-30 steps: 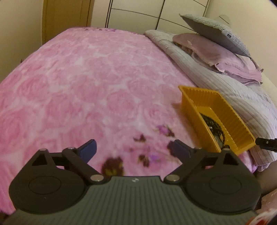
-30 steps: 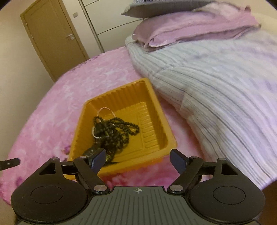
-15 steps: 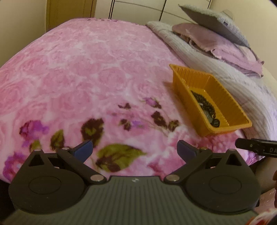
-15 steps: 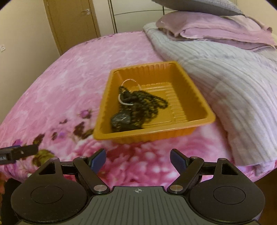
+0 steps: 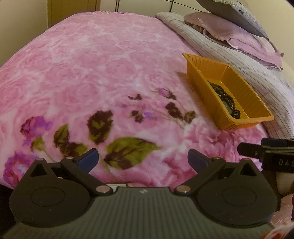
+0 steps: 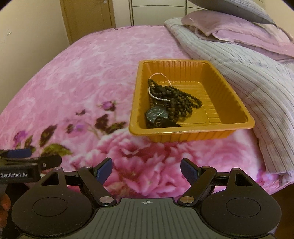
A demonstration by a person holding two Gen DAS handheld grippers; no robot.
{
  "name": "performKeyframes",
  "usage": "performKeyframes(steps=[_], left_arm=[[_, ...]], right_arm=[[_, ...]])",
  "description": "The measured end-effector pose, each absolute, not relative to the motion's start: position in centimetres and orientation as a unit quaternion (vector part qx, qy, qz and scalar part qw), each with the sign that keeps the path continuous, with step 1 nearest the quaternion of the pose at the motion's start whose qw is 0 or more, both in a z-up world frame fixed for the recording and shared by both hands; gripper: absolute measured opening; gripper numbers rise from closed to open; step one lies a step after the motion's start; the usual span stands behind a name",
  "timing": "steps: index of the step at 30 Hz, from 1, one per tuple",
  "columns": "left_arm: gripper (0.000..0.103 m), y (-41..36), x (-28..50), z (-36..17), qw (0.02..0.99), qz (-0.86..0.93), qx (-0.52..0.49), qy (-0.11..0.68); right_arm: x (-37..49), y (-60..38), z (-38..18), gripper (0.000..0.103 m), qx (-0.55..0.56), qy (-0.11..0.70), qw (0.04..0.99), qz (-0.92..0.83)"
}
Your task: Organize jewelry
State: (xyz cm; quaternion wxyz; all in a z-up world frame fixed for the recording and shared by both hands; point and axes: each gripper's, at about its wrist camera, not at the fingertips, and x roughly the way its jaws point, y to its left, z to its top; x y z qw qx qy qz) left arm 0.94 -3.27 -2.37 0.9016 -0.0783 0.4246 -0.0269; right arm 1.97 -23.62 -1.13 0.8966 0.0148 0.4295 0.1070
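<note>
An orange plastic tray (image 6: 227, 86) sits on the pink floral blanket (image 6: 91, 73); it also shows in the left wrist view (image 5: 200, 77). In it lie a dark bead necklace (image 6: 183, 100), a thin silvery chain (image 6: 156, 95) and a black watch (image 6: 157, 114). The beads (image 5: 223, 94) and watch (image 5: 236, 113) show in the left view too. My right gripper (image 6: 146, 170) is open and empty, held back from the tray's near side. My left gripper (image 5: 143, 159) is open and empty, over the blanket's near edge, left of the tray.
A striped grey quilt (image 6: 248, 73) lies right of the tray, touching it. Purple and grey pillows (image 6: 238, 31) are stacked at the back right. A brown door (image 6: 88, 16) and white wardrobe panels stand beyond the bed. The other gripper shows at each view's side.
Both grippers have pulled back from the tray toward the bed's near edge, still open. The tray with the jewelry has stayed in place.
</note>
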Motion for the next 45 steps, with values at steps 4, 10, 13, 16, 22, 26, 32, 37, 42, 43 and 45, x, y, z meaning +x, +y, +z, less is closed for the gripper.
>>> performKeyframes(steps=[4,10,13,16,22,26,32,37,42,43,45], left_arm=[[0.103,-3.3,0.9,-2.2,0.903,-0.025,-0.076,0.422],[0.103,-3.2,0.9,-2.2,0.903,-0.025,-0.073,0.422],[0.103,-3.1,0.9,-2.2,0.903,-0.023,-0.075,0.422],[0.103,-3.1,0.8,-2.1,0.904,-0.024,-0.076,0.421],[0.103,-3.2,0.7,-2.1,0.905,-0.025,-0.074,0.419],[0.103,-3.3,0.7,-2.1,0.905,-0.024,-0.074,0.419],[0.103,-3.3,0.7,-2.1,0.905,-0.024,-0.074,0.419],[0.103,-3.4,0.7,-2.0,0.905,-0.024,-0.074,0.419],[0.103,-3.4,0.7,-2.0,0.905,-0.025,-0.072,0.418],[0.103,-3.5,0.7,-2.0,0.905,-0.025,-0.072,0.418],[0.103,-3.5,0.7,-2.0,0.905,-0.025,-0.072,0.418]], right_arm=[[2.1,-23.1,-1.3,0.081,0.015,0.432,0.895,0.112],[2.3,-22.5,-1.2,0.081,0.014,0.431,0.894,0.119],[2.3,-22.5,-1.1,0.081,0.015,0.429,0.896,0.118],[2.3,-22.5,-1.0,0.081,0.015,0.428,0.896,0.118],[2.3,-22.5,-0.9,0.081,0.016,0.427,0.896,0.118],[2.3,-22.5,-0.9,0.081,0.016,0.428,0.896,0.118],[2.3,-22.5,-0.9,0.081,0.016,0.427,0.896,0.118],[2.2,-22.4,-0.9,0.081,0.015,0.427,0.896,0.118],[2.2,-22.4,-0.9,0.081,0.016,0.427,0.896,0.118],[2.2,-22.4,-0.8,0.081,0.016,0.427,0.896,0.118],[2.2,-22.4,-0.9,0.081,0.015,0.427,0.896,0.118]])
